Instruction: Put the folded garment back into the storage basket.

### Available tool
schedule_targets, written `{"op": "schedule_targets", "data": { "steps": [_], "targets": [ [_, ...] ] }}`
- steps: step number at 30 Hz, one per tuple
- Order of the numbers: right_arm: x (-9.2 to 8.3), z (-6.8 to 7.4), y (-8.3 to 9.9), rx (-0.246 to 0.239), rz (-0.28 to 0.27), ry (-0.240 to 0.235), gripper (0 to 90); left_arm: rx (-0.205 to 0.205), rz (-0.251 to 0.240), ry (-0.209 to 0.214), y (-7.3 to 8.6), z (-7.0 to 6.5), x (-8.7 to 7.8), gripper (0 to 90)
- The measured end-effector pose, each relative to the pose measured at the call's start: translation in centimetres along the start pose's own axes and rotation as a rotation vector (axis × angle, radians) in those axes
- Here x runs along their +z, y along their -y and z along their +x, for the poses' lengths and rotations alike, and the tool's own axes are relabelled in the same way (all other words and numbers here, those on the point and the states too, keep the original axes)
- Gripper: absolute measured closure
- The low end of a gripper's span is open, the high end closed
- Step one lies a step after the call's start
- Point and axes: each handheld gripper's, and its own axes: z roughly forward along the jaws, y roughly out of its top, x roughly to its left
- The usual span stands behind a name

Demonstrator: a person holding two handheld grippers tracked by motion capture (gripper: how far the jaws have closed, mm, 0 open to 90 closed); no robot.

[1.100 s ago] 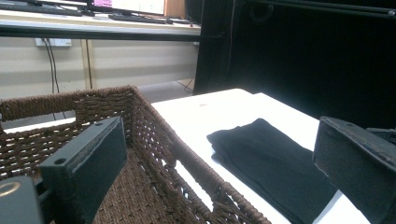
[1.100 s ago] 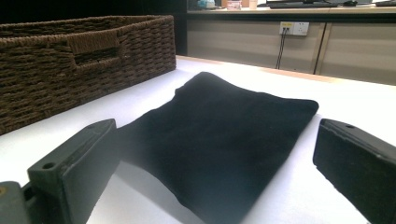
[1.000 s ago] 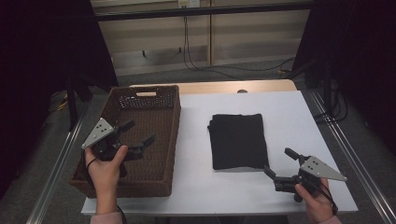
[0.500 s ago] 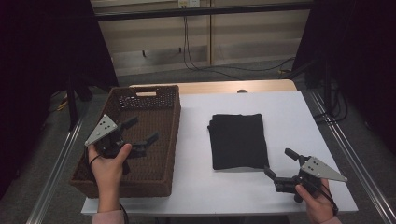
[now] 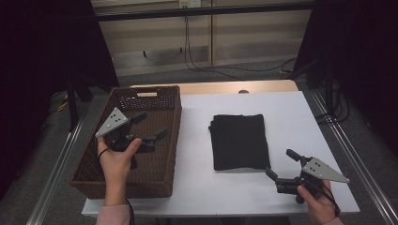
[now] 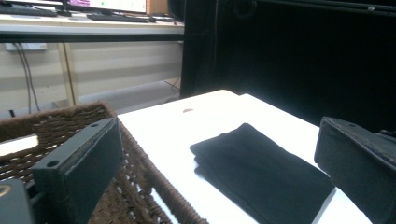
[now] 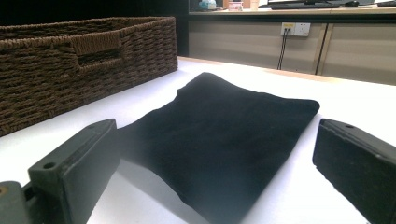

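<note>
A folded black cloth (image 5: pixel 239 140) lies flat in the middle of the white table (image 5: pixel 291 108). To its left stands a brown wicker basket (image 5: pixel 176 122). My left gripper (image 5: pixel 151 124) hovers open over the basket's inside, jaws pointing right toward the cloth. In the left gripper view, the left gripper (image 6: pixel 219 140) frames the cloth (image 6: pixel 261 172) beyond the basket rim (image 6: pixel 140 154). My right gripper (image 5: pixel 280 162) rests low near the table's front right, open, just short of the cloth's near right corner. Between the right gripper's (image 7: pixel 217 140) jaws lies the cloth (image 7: pixel 224 121), with the basket (image 7: pixel 70 65) behind.
The basket has cut-out handles in its end walls and looks empty inside. A strip of wooden tabletop (image 5: pixel 211 87) runs along the far edge. Metal rails (image 5: pixel 56 168) flank the table, and cables (image 5: pixel 197 51) hang at the back wall.
My left gripper has drifted right and a little farther away over the basket. The right gripper and the cloth have stayed put.
</note>
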Motion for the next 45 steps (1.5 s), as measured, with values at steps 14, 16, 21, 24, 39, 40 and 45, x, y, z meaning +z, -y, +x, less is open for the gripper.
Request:
{"op": "schedule_targets", "data": {
  "steps": [14, 16, 21, 24, 39, 40, 45],
  "targets": [
    [0.0, 0.0, 0.0, -0.005, -0.002, -0.004, 0.4, 0.034, 0.027, 0.024, -1.7, -0.8, 2.6, 0.8],
    [0.0, 0.0, 0.0, -0.005, -0.002, -0.004, 0.4, 0.034, 0.034, 0.028, -1.9, -1.0, 3.0, 0.8],
    [0.0, 0.0, 0.0, -0.008, -0.005, -0.003, 0.5, 0.034, 0.038, 0.04, -2.1, -1.3, 3.8, 0.8],
    [0.0, 0.0, 0.0, -0.007, -0.003, -0.005, 0.5, 0.036, 0.043, 0.049, -2.2, -1.5, 4.3, 0.8],
    [-0.1, 0.0, 0.0, -0.007, -0.003, -0.008, 0.7, 0.045, 0.066, 0.061, -2.4, -2.4, 6.9, 0.4],
    [-0.1, 0.0, 0.0, -0.005, -0.002, -0.008, 0.7, 0.047, 0.067, 0.059, -2.4, -2.4, 7.0, 0.4],
    [-0.1, 0.1, -0.1, -0.003, -0.004, -0.01, 0.7, 0.044, 0.074, 0.064, -2.3, -2.6, 7.7, 0.2]
  ]
}}
